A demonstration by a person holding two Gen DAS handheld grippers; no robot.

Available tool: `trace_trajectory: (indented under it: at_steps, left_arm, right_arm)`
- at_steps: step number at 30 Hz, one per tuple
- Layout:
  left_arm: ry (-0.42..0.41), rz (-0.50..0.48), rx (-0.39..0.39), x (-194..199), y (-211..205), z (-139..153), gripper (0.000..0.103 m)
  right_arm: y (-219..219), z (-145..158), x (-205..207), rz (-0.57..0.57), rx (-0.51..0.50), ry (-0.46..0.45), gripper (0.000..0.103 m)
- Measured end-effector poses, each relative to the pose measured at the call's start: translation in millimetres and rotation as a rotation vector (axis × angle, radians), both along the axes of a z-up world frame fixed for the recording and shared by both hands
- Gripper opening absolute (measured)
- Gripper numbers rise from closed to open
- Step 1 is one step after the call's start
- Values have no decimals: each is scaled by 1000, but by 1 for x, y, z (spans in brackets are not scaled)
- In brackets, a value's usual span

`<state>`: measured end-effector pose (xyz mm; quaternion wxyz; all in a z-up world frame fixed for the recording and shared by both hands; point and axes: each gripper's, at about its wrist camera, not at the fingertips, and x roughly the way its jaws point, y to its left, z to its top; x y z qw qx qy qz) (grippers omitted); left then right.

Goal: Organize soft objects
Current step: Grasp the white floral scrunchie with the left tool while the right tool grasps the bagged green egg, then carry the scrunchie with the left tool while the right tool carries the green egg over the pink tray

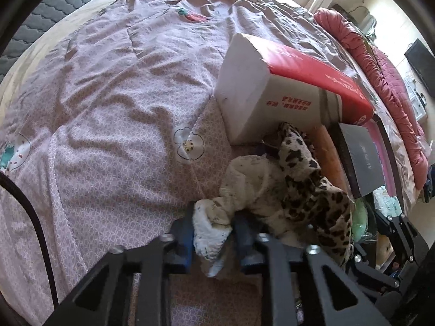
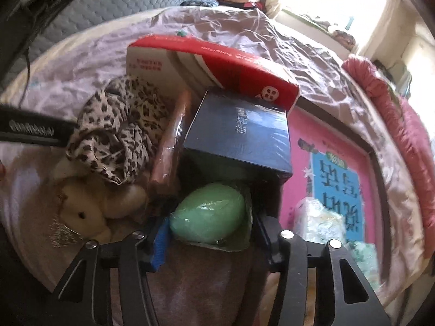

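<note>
- Mauve quilted bedspread (image 1: 108,114) covers a bed; a heap of mixed things lies at its near right.
- The left claw (image 1: 213,240) pinches a white fluffy part of a cream plush toy (image 1: 252,184); its blue pads (image 1: 182,240) press the fur from both sides.
- A leopard scarf (image 1: 312,187) drapes over the toy, touching it, just to the right.
- The right claw (image 2: 209,233) holds a green squishy egg (image 2: 209,213) between its fingers, near the middle of the heap.
- Just beyond the egg a dark box (image 2: 242,135) leans, and a red-and-white box (image 2: 217,62) rests tilted on top of it. A pink book (image 2: 326,163) lies to the right.
- In the right view the toy sits at the near left, with the scarf above it.
- Risks, as a judgement: lifting the toy may drag the scarf along, since the cloth lies on it. The grip is on a small tuft, so the toy could slip free. Pulling the egg out may unsettle the dark box and bring the tilted box sliding down.
</note>
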<state>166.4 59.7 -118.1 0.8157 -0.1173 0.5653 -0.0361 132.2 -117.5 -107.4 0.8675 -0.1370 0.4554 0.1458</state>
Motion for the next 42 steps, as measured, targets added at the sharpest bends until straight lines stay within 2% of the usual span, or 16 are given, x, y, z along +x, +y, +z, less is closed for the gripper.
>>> trace_trajectory:
  at_steps: [2, 6, 12, 21, 28, 33, 42]
  left_arm:
    - [-7, 1, -1, -3, 1, 2, 15]
    - [-19, 2, 0, -16, 5, 12, 14]
    - [-48, -29, 83, -42, -6, 37, 14]
    - [-104, -81, 217, -74, -33, 80, 14]
    - [-189, -110, 289, -88, -59, 119, 14]
    - [-249, -136, 315, -98, -78, 145, 14]
    - [-318, -155, 355, -110, -99, 171, 14]
  right_arm:
    - [-9, 4, 0, -20, 64, 17, 51]
    - [-27, 18, -4, -54, 181, 27, 51]
    - [-45, 36, -20, -71, 320, 49, 51]
    - [-56, 54, -37, -74, 413, 59, 51]
    - [-69, 79, -48, -78, 449, 7, 51]
    - [-84, 96, -56, -99, 476, -32, 51]
    - [-109, 117, -68, -126, 506, -79, 51]
